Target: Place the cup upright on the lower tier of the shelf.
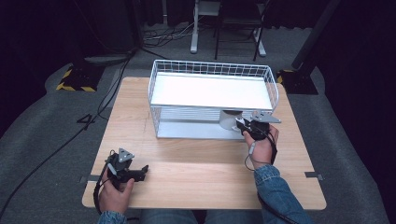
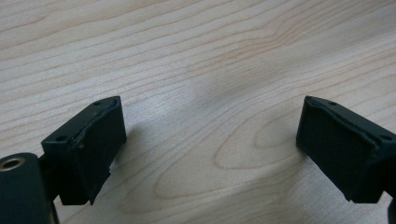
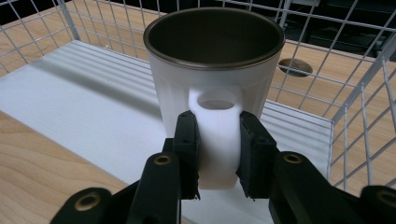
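A white mug [image 3: 205, 88] with a dark inside stands upright in the lower level of a white wire rack [image 1: 212, 70]. My right gripper [image 3: 218, 154] is shut on the mug's handle [image 3: 215, 140], one pad on each side. From above, the mug [image 1: 229, 119] sits at the rack's lower right, with the right gripper [image 1: 247, 126] just outside the rack's front. Near the table's front left, my left gripper [image 1: 142, 171] rests in a hand, low over the wood. Its jaws stand wide apart, and the left gripper [image 2: 210, 140] holds nothing.
The rack has a white shelf [image 1: 210, 91] on top and a white floor panel [image 3: 93, 107] below, with wire walls at the back and right. The wooden table [image 1: 196, 168] stretches in front of it. Cables and stand bases lie on the floor behind.
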Demonstrator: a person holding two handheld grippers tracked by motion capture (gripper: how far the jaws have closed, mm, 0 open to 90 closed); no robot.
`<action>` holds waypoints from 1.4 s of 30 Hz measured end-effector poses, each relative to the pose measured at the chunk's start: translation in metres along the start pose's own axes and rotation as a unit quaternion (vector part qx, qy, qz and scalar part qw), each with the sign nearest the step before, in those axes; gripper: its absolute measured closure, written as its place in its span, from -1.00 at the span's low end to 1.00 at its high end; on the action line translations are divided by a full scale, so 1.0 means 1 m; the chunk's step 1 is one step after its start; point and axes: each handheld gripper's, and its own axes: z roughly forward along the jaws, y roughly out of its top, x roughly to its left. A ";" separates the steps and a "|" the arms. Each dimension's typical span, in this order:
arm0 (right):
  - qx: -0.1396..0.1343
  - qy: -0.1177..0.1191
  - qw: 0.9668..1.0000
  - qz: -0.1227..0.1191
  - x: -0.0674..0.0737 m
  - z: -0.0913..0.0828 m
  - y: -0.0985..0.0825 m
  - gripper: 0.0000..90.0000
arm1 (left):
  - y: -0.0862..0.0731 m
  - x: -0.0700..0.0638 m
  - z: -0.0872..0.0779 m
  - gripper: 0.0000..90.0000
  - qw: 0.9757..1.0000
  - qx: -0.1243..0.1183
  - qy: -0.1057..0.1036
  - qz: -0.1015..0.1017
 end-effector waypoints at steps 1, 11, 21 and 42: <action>0.000 0.000 1.000 0.000 -0.001 0.000 0.000 0.60 | 0.000 0.000 0.000 -0.81 1.000 0.000 0.000 0.000; 0.011 0.005 1.000 0.004 -0.003 0.000 -0.002 0.59 | 0.000 0.000 0.000 -0.81 1.000 0.000 0.000 0.000; 0.012 0.008 1.000 0.006 -0.004 0.000 -0.002 0.55 | 0.000 0.000 0.000 -0.81 1.000 0.000 0.000 0.000; -0.011 0.034 0.999 0.004 -0.001 -0.045 0.002 -0.05 | 0.000 0.000 0.000 -0.81 1.000 0.000 0.000 0.000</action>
